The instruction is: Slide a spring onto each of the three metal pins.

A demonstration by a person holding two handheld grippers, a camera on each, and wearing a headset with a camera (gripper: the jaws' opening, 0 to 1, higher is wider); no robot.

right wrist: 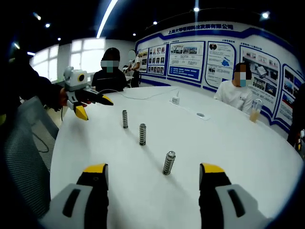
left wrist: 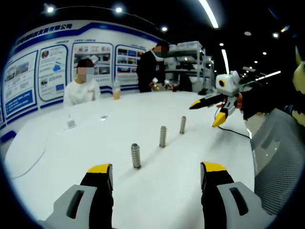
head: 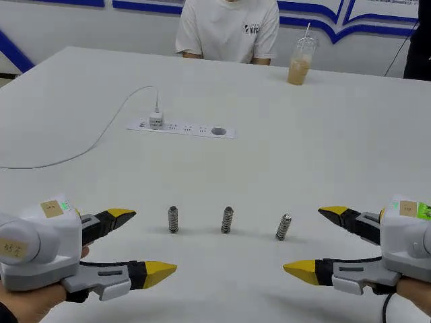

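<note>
White counter takes up most of the head view, and behind its far edge a person in a white T-shirt sits in front of a wall with blue stripes. Near this person stands a clear cup with a straw, holding a light brown drink. More to the middle of the counter lies a white power strip with a small charger plugged in, and a thin cable runs from it toward the left edge. Close to the near edge three springs stand in one row, apart from each other: the left spring and the middle spring are upright, and the right spring leans a little. Whether a pin is inside each one, I cannot tell, because the coils hide it. The left gripper is at the left end of the row and the right gripper at the right end, both pointing inward to the springs and touching none of them. The jaws of both grippers are spread wide, with yellow tips, and they hold nothing. From each gripper view the row of springs runs away toward the other gripper.
</note>
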